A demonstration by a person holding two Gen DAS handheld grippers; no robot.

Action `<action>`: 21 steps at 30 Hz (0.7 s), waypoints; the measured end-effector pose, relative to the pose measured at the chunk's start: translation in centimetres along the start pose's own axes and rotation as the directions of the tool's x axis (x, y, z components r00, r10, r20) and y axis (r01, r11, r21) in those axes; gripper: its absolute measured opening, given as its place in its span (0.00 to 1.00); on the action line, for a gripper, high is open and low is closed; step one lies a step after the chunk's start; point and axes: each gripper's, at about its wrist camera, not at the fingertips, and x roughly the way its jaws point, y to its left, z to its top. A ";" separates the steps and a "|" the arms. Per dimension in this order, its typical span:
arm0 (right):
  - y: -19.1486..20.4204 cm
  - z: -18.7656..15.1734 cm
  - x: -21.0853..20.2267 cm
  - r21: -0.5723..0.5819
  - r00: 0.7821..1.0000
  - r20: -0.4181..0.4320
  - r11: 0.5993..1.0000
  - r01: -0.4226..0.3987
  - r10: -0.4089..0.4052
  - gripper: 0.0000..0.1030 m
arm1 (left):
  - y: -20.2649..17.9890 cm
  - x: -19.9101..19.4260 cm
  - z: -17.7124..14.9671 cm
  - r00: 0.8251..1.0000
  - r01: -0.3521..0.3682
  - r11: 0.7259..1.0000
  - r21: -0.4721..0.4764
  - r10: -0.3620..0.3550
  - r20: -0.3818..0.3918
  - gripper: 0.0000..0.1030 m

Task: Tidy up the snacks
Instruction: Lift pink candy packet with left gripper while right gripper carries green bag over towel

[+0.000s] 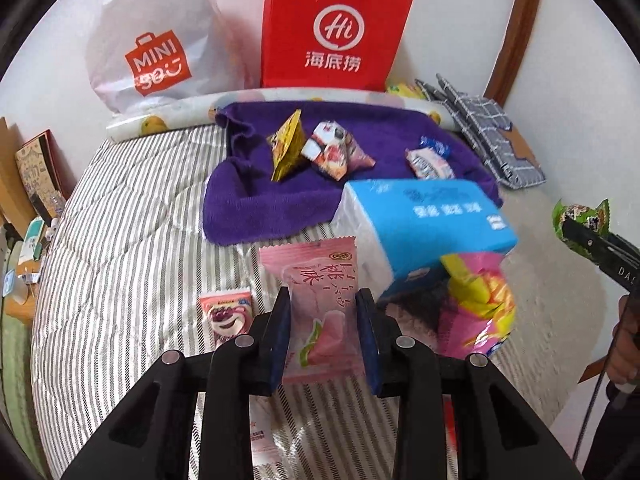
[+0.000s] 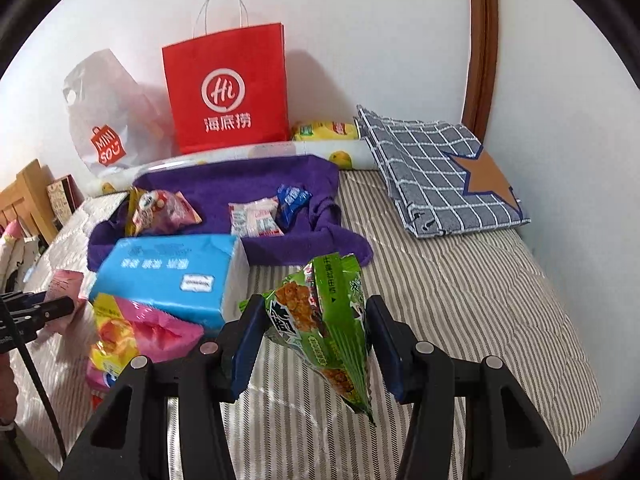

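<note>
Item one, nearest: my left gripper (image 1: 323, 336), jaws clamped on a pink peach-flavour snack packet (image 1: 316, 300), pinched across its width so it hangs clear of the striped bed quilt (image 1: 120, 240). Item two: my right gripper (image 2: 316, 344), jaws narrowed onto a green snack packet (image 2: 328, 320), gripped at its sides and held above the quilt, likely for carrying. Item three, loose on the quilt just beyond: a small pink strawberry-bear sweet (image 1: 226, 314), a pink-and-yellow snack bag (image 2: 136, 332) and, resting partly on that bag, a blue tissue pack (image 2: 168, 276). Item four, further back: a purple towel (image 1: 256, 200) serving, I judge, as the collecting spot, already bearing a yellow packet (image 1: 286, 148), a pink-and-white packet (image 1: 336, 152), a white wrapped snack (image 2: 256, 218) and a blue sachet (image 2: 292, 200). Item five, against the wall: a red paper bag (image 2: 228, 92) and a white Miniso bag (image 1: 156, 36); a checked cloth (image 2: 432, 168) lies folded alongside.
</note>
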 end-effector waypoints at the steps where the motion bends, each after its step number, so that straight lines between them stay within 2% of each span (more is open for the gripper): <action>1: 0.2 0.2 -0.2 -0.003 1.000 0.007 1.000 -0.001 0.001 0.48 | -0.1 -0.2 0.2 1.000 0.008 1.000 -0.002 -0.008 0.005 0.30; 21: 4.0 4.5 -0.2 -0.051 0.992 0.059 0.993 -0.108 0.111 0.47 | -2.6 -1.3 5.2 0.998 0.044 0.999 -0.003 -0.044 0.052 0.31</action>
